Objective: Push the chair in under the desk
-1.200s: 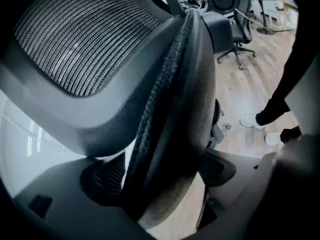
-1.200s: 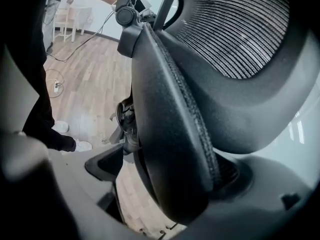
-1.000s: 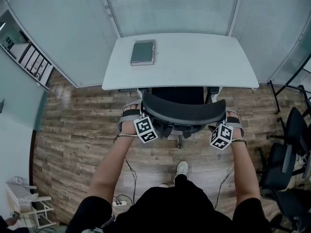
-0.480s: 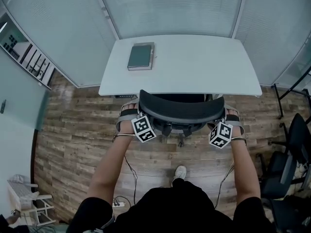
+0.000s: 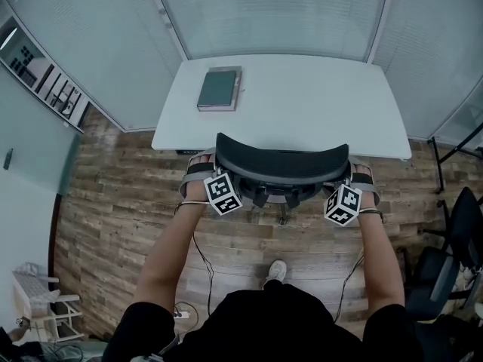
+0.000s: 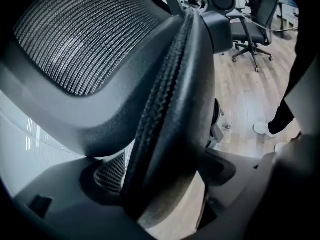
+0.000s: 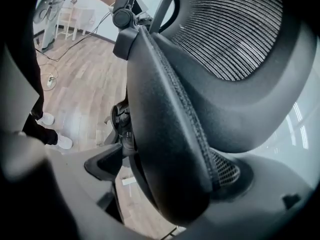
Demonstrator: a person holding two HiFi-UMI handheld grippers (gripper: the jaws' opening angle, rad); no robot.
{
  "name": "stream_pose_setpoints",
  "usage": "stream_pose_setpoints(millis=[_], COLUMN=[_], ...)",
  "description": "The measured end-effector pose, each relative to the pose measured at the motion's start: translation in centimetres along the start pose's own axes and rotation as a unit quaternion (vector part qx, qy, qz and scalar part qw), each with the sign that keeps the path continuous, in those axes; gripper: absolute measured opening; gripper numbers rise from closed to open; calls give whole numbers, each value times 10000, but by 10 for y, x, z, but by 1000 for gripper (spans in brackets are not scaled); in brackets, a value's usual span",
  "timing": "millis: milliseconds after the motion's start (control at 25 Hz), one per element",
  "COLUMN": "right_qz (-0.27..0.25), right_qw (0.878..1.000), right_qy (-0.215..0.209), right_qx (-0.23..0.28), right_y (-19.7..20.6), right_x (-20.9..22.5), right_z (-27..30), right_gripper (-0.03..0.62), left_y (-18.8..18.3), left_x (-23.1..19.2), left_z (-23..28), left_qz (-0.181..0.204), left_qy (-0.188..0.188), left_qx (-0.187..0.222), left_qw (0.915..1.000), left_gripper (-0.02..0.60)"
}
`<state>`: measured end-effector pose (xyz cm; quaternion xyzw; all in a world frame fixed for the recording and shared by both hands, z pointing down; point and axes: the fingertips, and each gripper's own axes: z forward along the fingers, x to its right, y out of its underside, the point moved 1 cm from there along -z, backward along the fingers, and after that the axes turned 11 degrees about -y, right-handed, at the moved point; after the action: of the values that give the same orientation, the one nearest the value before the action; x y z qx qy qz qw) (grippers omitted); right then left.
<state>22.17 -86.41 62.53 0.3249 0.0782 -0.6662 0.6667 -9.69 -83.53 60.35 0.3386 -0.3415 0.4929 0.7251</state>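
The push itself looks to be the step in hand, and probably close to its end. The left claw (image 5: 201, 173) is clamped on the left side edge of the backrest (image 5: 281, 163), and the right claw (image 5: 363, 178) grips the right side edge the same way. Each gripper view shows its jaws closed against the padded rim with the mesh panel beyond. The chair (image 5: 283, 183) stands centred at the near side of the worktop (image 5: 317, 96). Its seat is hidden beneath the white top, and the backrest sits just at the near edge, overlapping it from this steep angle. The chair faces far, toward the worktop, with its back to the person. The curved backrest's long axis runs left to right, roughly parallel to the near edge. A grey book (image 5: 218, 89) lies on the far left part of the top, well clear of the action. What remains seems to be a short, straight shove toward the far side. Equal pressure from both claws should keep the chair from swivelling on the wooden floor (image 5: 121, 194). The push should stop before the backrest strikes the edge, and then both grips can let go.
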Motion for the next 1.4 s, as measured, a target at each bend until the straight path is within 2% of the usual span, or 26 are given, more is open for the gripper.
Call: stream_pose_setpoints(millis=[760,1160,1400], right_qz=[-100,-93,-367], right_qw=[9999,9999,9993], right_qy=[3,30,-27], right_qx=[86,138,-49], right_y=[8,7,13], right_x=[62,64,56], right_z=[39,37,27], right_gripper=[517,517,525], left_y=[-20,-21,-23], left_x=[-30,-36,-37], left_z=[50,51,48], left_qz=[-177,-191,-319], left_qy=[-167,-241,-335], left_qx=[-146,-121,127], left_qw=[9996,9995,9989], left_gripper=[457,457,457])
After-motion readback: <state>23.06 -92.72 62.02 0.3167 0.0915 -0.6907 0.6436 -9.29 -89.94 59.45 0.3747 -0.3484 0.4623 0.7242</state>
